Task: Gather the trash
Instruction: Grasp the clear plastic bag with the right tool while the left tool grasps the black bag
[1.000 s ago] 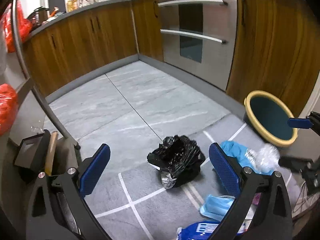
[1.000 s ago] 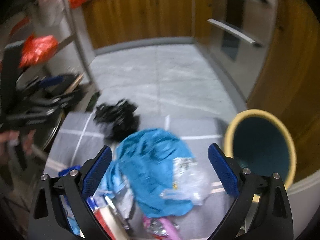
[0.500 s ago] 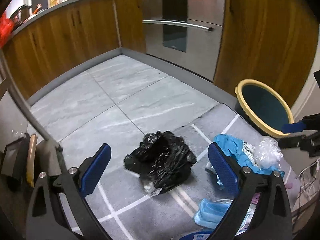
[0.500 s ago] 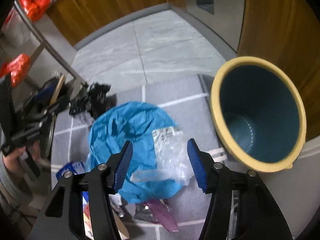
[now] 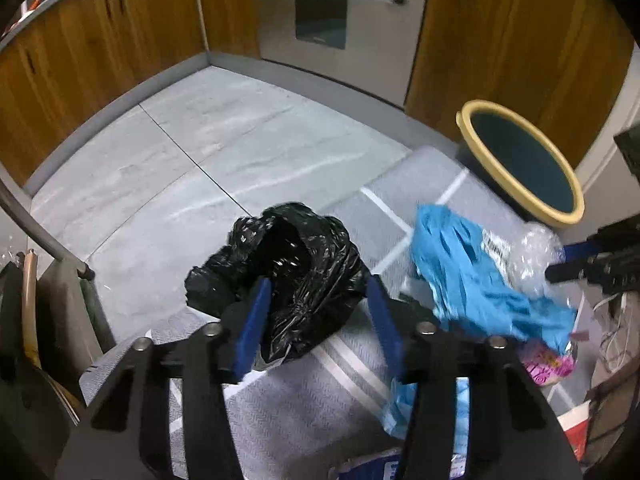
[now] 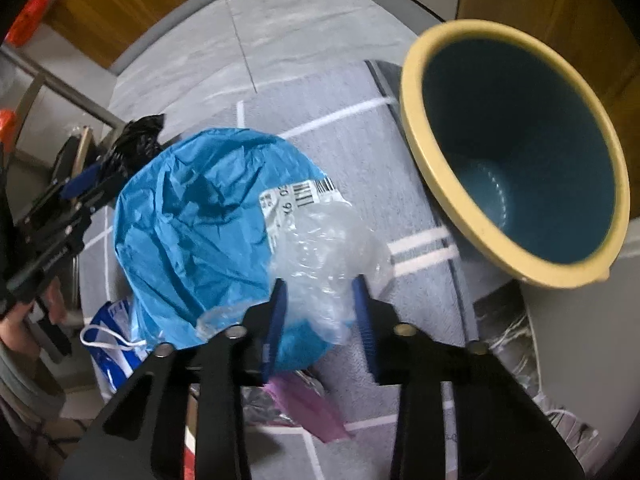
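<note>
left gripper (image 5: 318,312): jaws closing round black garbage bag (image 5: 288,276) on grey rug (image 5: 304,400), contact unclear | right gripper (image 6: 320,312): jaws pinching clear plastic wrapper (image 6: 324,248) lying on blue plastic bag (image 6: 200,208) | yellow-rimmed teal bin (image 6: 516,152): ahead-right of right jaws, tilted

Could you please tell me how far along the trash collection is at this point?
Nothing looks collected yet: the bin shows a bare teal bottom. In hand: the right gripper has its fingers around the clear plastic wrapper, and the left gripper brackets the black bag; neither is clearly clamped. Left on the mat: the blue bag, a pink wrapper and a blue-and-white packet.
</note>
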`<state>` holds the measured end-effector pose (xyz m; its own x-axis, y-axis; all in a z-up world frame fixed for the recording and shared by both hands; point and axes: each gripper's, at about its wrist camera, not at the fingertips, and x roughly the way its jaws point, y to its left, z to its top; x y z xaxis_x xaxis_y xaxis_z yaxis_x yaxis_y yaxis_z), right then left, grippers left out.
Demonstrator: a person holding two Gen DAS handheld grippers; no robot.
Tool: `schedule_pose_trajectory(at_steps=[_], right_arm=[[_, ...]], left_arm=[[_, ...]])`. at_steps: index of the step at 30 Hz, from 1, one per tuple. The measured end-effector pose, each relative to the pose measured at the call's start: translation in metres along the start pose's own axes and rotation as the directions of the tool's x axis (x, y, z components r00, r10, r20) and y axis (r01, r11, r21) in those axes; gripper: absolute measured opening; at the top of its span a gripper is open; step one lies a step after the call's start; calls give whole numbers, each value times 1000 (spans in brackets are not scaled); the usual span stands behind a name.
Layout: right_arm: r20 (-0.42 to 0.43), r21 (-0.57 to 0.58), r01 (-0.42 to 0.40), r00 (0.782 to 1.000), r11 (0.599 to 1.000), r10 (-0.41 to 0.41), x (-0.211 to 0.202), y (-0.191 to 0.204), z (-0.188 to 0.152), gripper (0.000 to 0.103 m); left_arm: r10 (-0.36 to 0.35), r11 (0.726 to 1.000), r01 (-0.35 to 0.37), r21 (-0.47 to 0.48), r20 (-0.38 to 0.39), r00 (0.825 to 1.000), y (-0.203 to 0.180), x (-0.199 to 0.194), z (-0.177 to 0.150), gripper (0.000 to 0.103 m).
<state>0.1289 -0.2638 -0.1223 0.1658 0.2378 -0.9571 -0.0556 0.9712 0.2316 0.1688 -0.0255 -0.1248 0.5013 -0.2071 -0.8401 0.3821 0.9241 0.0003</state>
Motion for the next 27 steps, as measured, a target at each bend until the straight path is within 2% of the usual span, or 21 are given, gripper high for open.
schedule_pose_trajectory(at_steps=[2, 9, 18, 27], right_arm=[[-4, 9, -8, 1000, 1000, 8, 0, -2, 0, 20], [26, -26, -4, 1000, 1000, 5, -10, -2, 3, 14], [103, -61, -10, 995, 998, 16, -31, 5, 9, 12], [224, -44, 19, 974, 999, -9, -63, 1, 11, 12]], left_arm=[[-6, 1000, 7, 28, -13, 1000, -4, 1, -2, 25], [9, 998, -9, 65, -3, 1000, -8, -10, -7, 19], [29, 1000, -29, 10, 43, 999, 8, -39, -4, 13], [33, 999, -32, -17, 107, 994, 8, -66, 3, 6]])
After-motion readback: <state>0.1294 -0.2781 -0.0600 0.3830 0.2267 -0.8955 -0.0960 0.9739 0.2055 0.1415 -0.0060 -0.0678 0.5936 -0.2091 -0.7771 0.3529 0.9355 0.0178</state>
